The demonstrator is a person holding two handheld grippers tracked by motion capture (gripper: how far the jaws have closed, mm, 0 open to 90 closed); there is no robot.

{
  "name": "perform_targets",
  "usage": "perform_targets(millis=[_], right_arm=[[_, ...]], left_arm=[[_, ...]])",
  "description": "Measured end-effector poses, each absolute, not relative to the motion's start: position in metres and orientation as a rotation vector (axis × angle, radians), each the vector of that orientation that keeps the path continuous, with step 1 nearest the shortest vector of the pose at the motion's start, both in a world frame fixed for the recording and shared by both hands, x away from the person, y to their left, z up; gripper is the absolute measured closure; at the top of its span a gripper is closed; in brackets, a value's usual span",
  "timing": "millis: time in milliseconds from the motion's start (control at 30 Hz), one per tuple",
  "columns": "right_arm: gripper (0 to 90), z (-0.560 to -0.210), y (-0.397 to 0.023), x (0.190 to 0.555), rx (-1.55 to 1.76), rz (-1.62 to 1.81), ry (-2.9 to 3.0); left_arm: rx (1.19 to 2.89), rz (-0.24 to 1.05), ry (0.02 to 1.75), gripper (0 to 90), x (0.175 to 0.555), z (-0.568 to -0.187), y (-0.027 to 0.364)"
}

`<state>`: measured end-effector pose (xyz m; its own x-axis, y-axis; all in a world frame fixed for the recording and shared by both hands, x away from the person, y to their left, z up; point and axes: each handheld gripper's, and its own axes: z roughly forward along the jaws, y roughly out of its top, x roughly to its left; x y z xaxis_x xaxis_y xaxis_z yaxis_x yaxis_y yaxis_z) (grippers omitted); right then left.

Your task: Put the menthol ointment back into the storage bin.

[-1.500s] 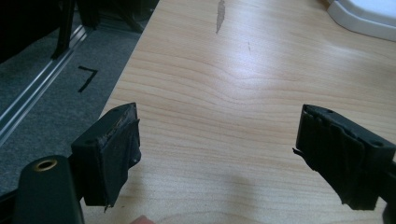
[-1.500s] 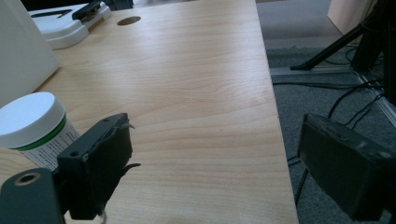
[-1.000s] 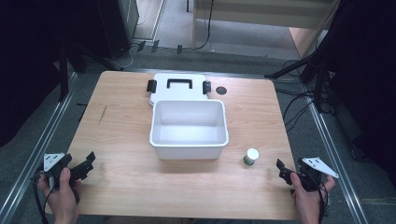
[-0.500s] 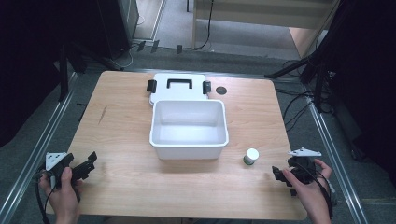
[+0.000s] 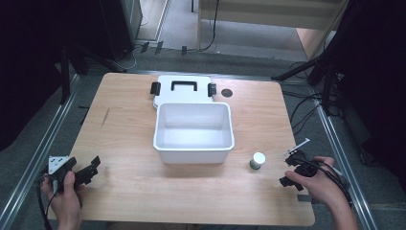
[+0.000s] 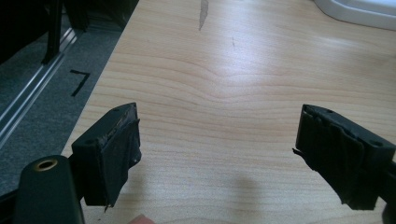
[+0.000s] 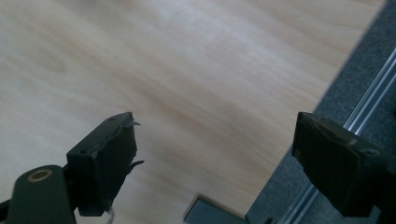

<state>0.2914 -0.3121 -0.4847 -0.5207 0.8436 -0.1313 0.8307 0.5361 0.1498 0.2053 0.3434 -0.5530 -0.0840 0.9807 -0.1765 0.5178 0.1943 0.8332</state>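
An open white bin point(image 5: 158, 139) stands at the table's middle, with nothing inside it. Its white lid point(image 5: 165, 86), with a black handle and black latches, lies flat just behind it. A small jar with a white cap point(image 5: 257, 160) stands upright to the right of the bin's front corner. My right gripper point(image 5: 286, 171) hovers open just right of the jar, turned on its side, and holds nothing; the right gripper view has it point(image 7: 215, 163) above the table's edge. My left gripper point(image 5: 93, 167) rests open near the front left corner, over bare wood point(image 6: 217, 154).
A small dark round disc point(image 5: 227, 92) lies on the wood right of the lid. The wooden table point(image 5: 124, 129) has metal rails point(image 5: 43, 148) along both sides, and cables point(image 5: 306, 110) trail over the grey floor to the right.
My right hand has lifted and moved away from the front right corner toward the jar, and the gripper has rolled onto its side. The left hand has stayed put.
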Motion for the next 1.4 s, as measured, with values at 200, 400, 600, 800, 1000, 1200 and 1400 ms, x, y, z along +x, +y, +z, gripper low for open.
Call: perform_targets(millis=[200,400,600,800,1000,1200,1400], right_arm=[[13.5,-0.482,-0.285,0.299,1.360,0.015,2.693],[18.4,-0.476,-0.264,0.311,1.328,0.025,2.721],[18.1,-0.480,-0.241,0.320,1.310,0.024,2.757],[18.7,-0.477,-0.227,0.330,1.315,0.044,2.753],[22.7,-0.480,-0.221,0.342,1.359,0.061,2.733],[36.3,-0.485,-0.217,0.350,1.360,0.088,2.768],[50.6,-0.482,-0.215,0.353,1.361,0.089,2.782]], left_arm=[[1.427,0.767,1.713,14.6,0.206,-0.553,0.343],[1.438,0.765,1.711,14.6,0.207,-0.553,0.343],[1.439,0.765,1.709,14.6,0.207,-0.553,0.343],[1.450,0.760,1.709,14.6,0.207,-0.553,0.343],[1.460,0.757,1.707,14.6,0.208,-0.553,0.342],[1.465,0.750,1.708,14.6,0.207,-0.553,0.342],[1.464,0.748,1.708,14.6,0.207,-0.553,0.342]])
